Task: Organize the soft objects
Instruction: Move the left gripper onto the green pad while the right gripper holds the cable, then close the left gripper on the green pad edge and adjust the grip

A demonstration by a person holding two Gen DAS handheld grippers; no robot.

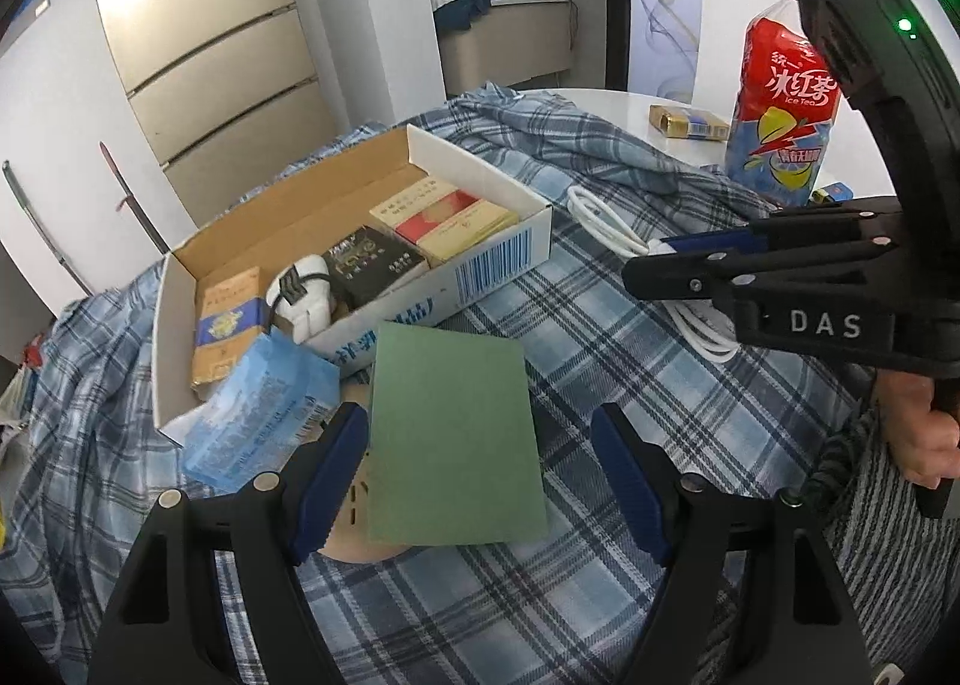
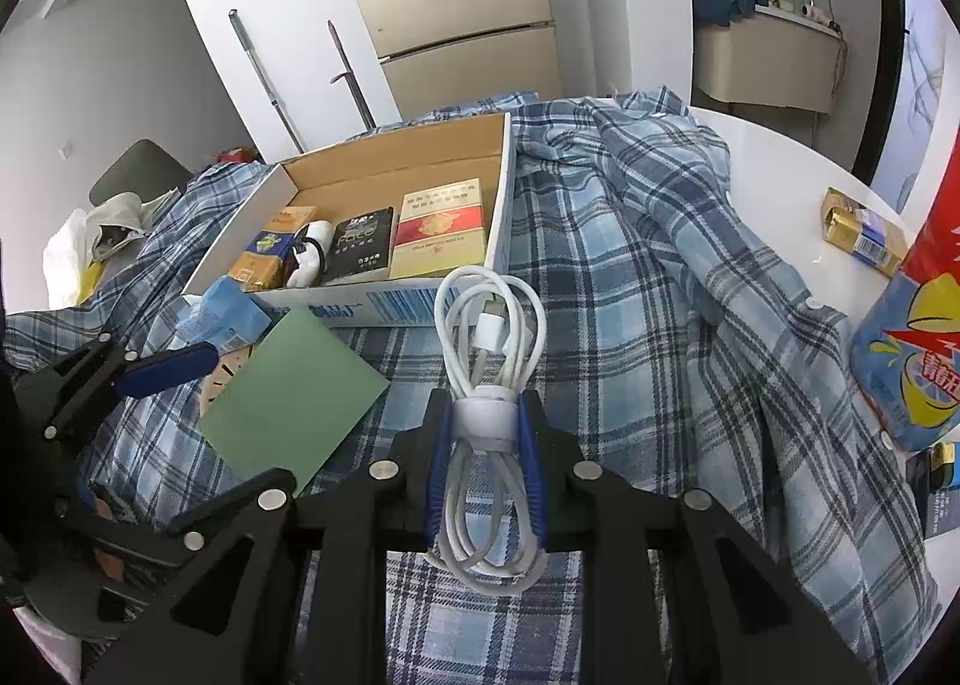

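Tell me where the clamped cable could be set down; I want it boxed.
Free: the bare brown floor at the back of the cardboard box, behind the packs. Crowded: its front row, from the orange pack to the red-and-cream carton. Outside, open plaid cloth lies between the box and the red iced-tea bottle. The right gripper holds the white coiled cable.

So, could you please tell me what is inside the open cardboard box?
The cardboard box holds three cigarette packs: yellow-blue, black, red-cream; plus a white charger. Anything beneath them is hidden.
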